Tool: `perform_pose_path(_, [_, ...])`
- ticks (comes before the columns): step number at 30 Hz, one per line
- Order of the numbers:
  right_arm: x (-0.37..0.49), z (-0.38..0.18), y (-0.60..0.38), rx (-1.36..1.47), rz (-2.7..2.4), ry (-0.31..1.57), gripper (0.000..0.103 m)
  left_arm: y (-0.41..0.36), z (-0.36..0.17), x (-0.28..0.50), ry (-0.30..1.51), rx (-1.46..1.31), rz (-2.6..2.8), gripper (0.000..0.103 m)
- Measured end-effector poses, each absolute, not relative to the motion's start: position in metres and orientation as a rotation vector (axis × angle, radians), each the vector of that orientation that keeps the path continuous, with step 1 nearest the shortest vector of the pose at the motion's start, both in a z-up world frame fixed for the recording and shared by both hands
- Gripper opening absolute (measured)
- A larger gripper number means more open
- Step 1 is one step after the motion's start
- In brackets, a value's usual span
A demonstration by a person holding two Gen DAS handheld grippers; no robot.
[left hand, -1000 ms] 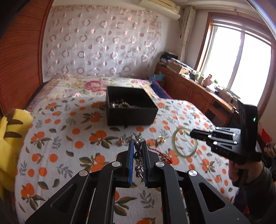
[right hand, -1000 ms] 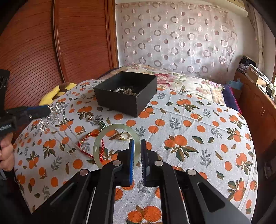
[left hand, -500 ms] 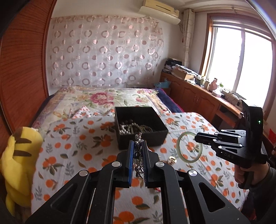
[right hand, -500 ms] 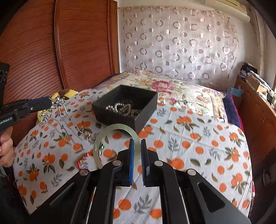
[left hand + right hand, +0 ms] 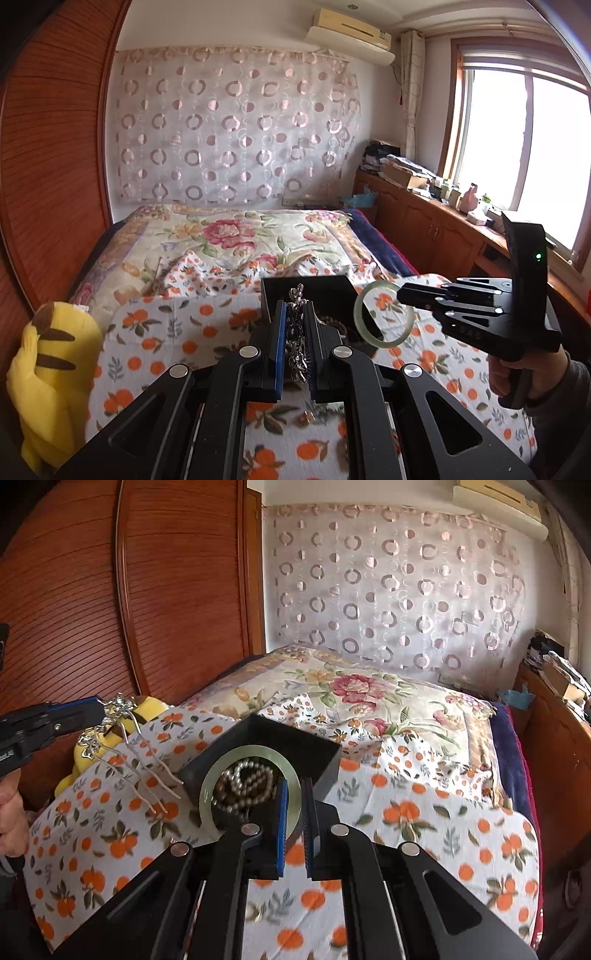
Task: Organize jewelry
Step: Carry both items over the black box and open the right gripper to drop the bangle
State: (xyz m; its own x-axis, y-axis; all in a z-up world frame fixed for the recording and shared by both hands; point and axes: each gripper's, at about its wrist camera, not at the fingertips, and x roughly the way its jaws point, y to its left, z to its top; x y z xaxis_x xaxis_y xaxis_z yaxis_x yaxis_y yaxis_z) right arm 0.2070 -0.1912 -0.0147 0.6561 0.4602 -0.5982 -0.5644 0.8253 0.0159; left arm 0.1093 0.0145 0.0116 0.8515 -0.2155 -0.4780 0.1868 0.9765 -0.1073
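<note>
My left gripper [image 5: 296,310] is shut on a cluster of silver hairpins [image 5: 297,332]; in the right wrist view the left gripper [image 5: 99,706] holds them in the air, and the hairpins' [image 5: 125,734] long prongs hang down left of the box. My right gripper [image 5: 294,786] is shut on the rim of a pale green bangle [image 5: 255,750], held just in front of and above the black box [image 5: 295,735]. A beaded strand [image 5: 243,779] lies inside the box. In the left wrist view the right gripper [image 5: 402,292] holds the bangle [image 5: 357,317] beside the box [image 5: 332,288].
The box rests on an orange-print bedspread [image 5: 424,812]. A yellow plush toy [image 5: 48,369] sits at the bed's left edge by the wooden wardrobe [image 5: 166,590]. Small trinkets [image 5: 306,415] lie under my left gripper. A wooden cabinet [image 5: 424,221] runs under the window.
Both grippers have risen and moved forward to the black box, each still holding its piece. The loose jewelry on the bedspread has slid below and behind the fingers.
</note>
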Motion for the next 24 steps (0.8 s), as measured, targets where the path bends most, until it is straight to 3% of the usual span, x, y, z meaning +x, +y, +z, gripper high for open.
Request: perform_pose_path(24, [0.237,-0.037,-0.177,-0.170,0.612,0.692,0.012,0.008,0.005,0.169,0.541,-0.033,-0.211,0.008])
